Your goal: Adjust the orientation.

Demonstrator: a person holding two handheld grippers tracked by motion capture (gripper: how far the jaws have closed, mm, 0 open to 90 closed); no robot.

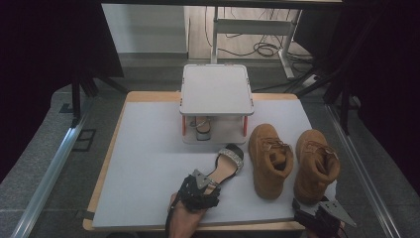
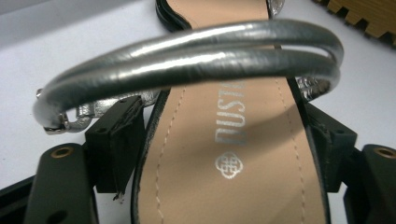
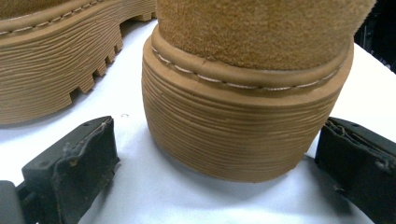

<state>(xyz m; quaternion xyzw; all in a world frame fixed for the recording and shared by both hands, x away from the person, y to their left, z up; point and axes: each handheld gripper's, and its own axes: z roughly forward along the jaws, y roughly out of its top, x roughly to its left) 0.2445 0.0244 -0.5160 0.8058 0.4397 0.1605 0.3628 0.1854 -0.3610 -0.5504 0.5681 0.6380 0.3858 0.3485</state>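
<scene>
A sandal [image 1: 229, 161] with a tan insole [image 2: 233, 154] and a silver ankle strap [image 2: 187, 56] lies on the white mat [image 1: 148, 163], heel toward me. My left gripper [image 1: 213, 184] [image 2: 224, 140] stands open. Its black jaws flank the sandal's heel, close beside the sole's edges, under the strap loop. Two tan suede boots stand to the right, the left boot [image 1: 270, 158] [image 3: 60, 60] and the right boot [image 1: 314, 166] [image 3: 243, 130]. My right gripper [image 1: 312, 204] [image 3: 224, 140] is open at the right boot's heel. Each of its jaws stands clear of the ribbed sole.
A small white two-level rack [image 1: 216, 89] with red posts stands at the mat's far middle. A second sandal [image 1: 203, 126] sits on its lower level. The wooden table edge [image 1: 106, 163] borders the mat. Metal rails run along both sides.
</scene>
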